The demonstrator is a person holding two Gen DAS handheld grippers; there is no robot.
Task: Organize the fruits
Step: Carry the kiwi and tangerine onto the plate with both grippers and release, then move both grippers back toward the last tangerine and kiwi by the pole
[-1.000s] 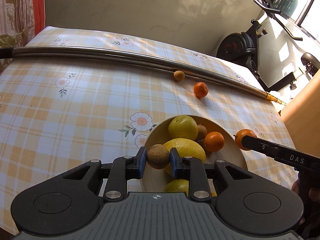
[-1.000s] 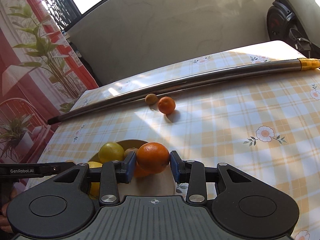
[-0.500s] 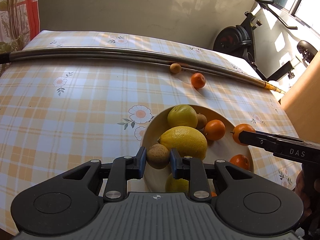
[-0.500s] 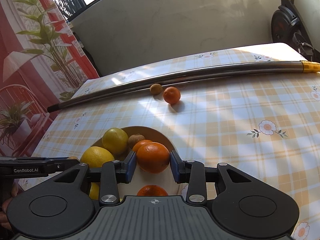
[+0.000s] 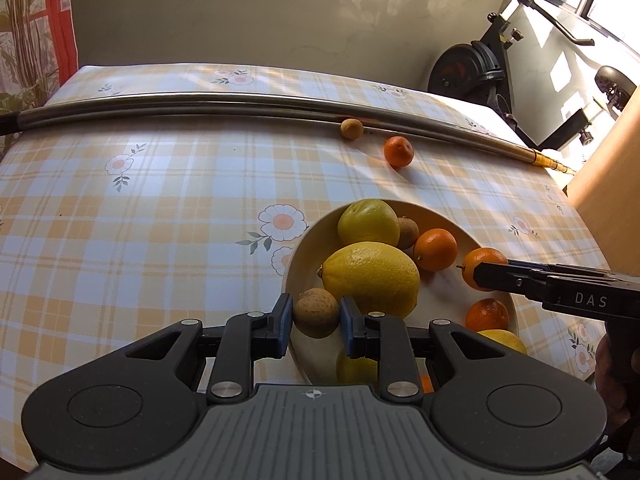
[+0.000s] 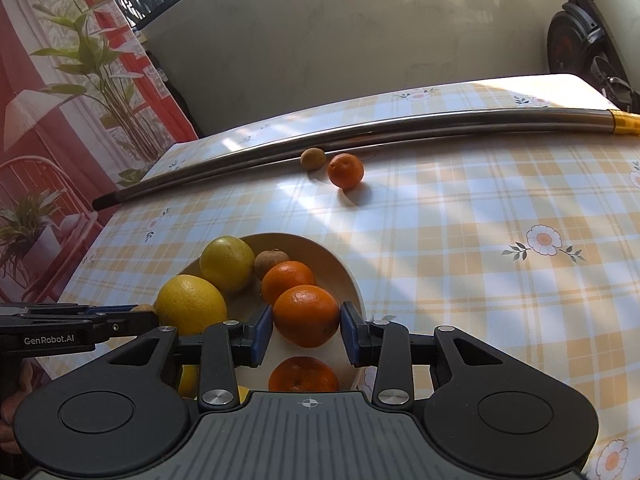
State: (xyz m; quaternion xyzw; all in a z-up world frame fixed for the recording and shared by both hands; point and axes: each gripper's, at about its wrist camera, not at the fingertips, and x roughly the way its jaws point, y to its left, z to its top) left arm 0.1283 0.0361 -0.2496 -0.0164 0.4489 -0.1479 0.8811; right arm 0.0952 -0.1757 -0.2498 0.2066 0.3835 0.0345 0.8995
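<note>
The left gripper (image 5: 316, 314) is clamped across a small, firm, rough brown kiwi-like fruit (image 5: 316, 313). The right gripper (image 6: 306, 318) clamps a round, glossy orange mandarin (image 6: 306, 315) at its widest girth; it looks light, soft-skinned and likely to roll. Both hang over the cream ceramic bowl (image 5: 444, 222), with loose fruit at twelve o'clock.

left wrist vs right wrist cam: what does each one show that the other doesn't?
Left wrist only: the left claw shut on a small brown fruit, an exercise bike's saddle and handlebar, and a wooden panel at the right edge.

Right wrist only: the right claw shut on an orange, and a red-and-white plant-print curtain in full.

Both: the bowl of lemons and oranges, a loose orange and a brown fruit by the metal pole, on the checked tablecloth.
</note>
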